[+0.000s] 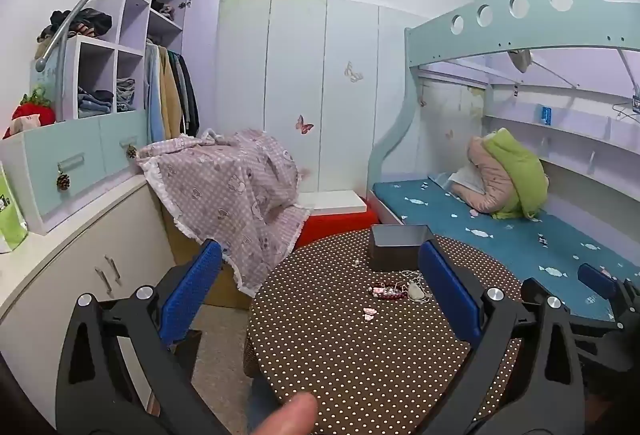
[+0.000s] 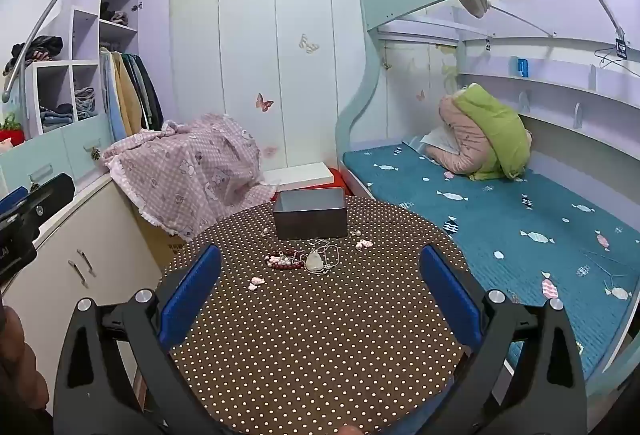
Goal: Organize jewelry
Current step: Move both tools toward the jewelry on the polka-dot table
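One gray box [image 2: 310, 213], open-topped, long axis sideways

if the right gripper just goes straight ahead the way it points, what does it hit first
Probably the jewelry pile on the dotted table, the open right gripper being aimed at it; the dark box sits just behind. Height is unclear.

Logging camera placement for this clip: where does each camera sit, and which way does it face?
Left wrist: on the left claw, above the table's near left edge, facing the grey box, wardrobe and bunk bed; both blue fingers, a thumb tip and the right claw show.
Right wrist: on the right claw, centred over the table, facing the box and jewelry pile; its fingers and the left claw show.
Shared: table, box, jewelry, bed, wardrobe.
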`<state>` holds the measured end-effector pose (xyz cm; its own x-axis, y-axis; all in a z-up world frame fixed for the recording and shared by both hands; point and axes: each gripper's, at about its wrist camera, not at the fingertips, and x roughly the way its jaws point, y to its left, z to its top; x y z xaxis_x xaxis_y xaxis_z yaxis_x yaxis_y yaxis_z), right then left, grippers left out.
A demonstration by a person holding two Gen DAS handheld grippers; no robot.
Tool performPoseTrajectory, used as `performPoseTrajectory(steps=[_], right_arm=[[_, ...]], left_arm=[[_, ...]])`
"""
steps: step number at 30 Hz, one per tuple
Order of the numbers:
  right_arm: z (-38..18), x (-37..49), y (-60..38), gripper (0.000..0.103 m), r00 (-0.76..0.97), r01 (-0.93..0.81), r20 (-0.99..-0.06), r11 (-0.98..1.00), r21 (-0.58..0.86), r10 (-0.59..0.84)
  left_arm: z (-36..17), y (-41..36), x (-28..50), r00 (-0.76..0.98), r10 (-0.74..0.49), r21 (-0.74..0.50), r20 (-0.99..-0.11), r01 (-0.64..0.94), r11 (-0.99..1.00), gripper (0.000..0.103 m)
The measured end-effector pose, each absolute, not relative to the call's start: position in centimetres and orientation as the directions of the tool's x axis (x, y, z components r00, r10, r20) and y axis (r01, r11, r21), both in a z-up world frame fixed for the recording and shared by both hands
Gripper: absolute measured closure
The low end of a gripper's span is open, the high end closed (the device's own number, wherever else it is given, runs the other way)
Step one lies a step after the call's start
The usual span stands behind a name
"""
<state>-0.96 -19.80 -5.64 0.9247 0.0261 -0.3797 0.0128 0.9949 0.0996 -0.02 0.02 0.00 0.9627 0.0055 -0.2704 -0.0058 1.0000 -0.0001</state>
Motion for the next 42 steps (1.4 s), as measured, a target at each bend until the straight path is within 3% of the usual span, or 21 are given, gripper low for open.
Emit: performPoseTrajectory(steps=[16,42], right_arm=[[-3.4,-2.7,-18.2,0.007,0.956,0.008,-0.294,0.997,0.072,0.013],[-2.6,-4.0,-18.8,0.008,0.971,0.030,-0.238,0.997,0.075,-0.011]], left_arm=[[2.6,2.1,-2.5,0.982,0.058,-0.026,-0.181,-0.064,0.998,0.005],[2.7,0.7,-3.2,0.989,0.028,-0.024,-0.148,-0.032,0.999,0.005]])
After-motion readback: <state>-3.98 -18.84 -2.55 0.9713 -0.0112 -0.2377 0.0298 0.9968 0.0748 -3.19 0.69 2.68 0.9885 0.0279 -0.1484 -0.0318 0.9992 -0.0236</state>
